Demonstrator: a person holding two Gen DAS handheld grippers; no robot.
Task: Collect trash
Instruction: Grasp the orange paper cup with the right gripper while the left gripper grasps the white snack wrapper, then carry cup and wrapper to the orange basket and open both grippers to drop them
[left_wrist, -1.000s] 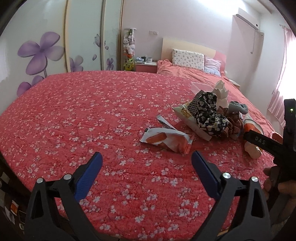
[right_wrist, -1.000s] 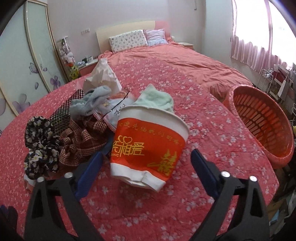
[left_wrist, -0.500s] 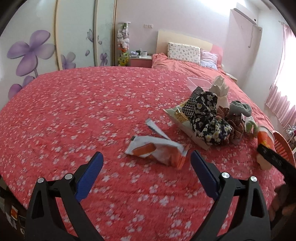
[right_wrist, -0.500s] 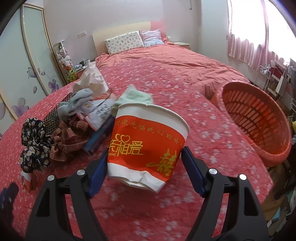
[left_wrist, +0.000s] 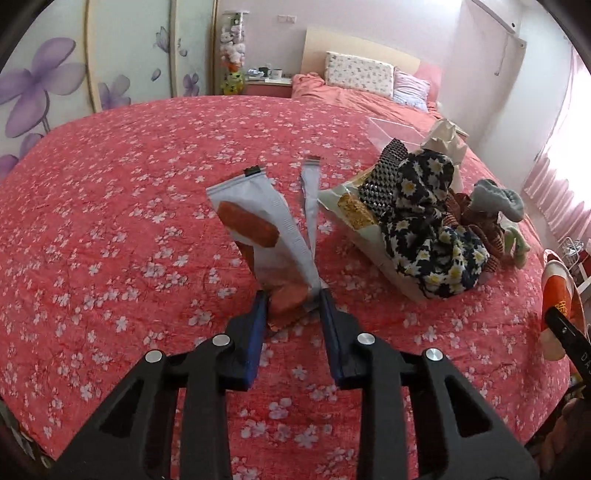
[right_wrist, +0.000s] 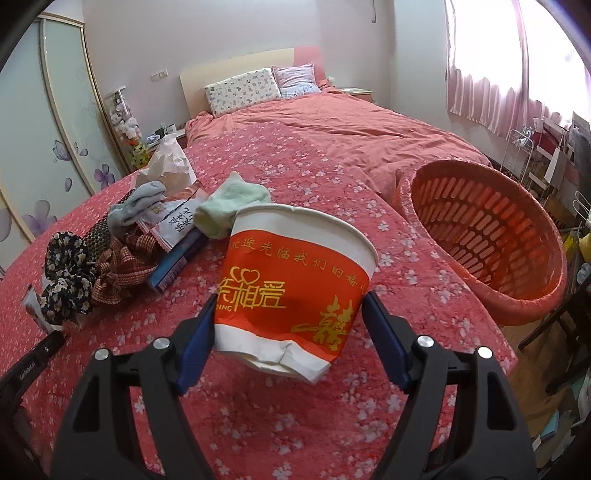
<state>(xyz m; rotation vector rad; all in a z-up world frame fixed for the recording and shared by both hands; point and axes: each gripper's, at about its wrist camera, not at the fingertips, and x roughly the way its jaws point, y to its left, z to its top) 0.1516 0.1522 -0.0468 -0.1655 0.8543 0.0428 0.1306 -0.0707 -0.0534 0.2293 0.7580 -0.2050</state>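
The left tongs (left_wrist: 291, 306), spread wide over the bed (left_wrist: 110, 221) a second ago, have clamped onto the wrapper's (left_wrist: 266, 236) lower end and lifted it; it stands up off the bed, white with an orange patch, crumpled at the pinch. The right tongs (right_wrist: 288, 328), earlier apart around the cup (right_wrist: 295, 291), now squeeze its dented base; the basket (right_wrist: 487, 240) sits just right.
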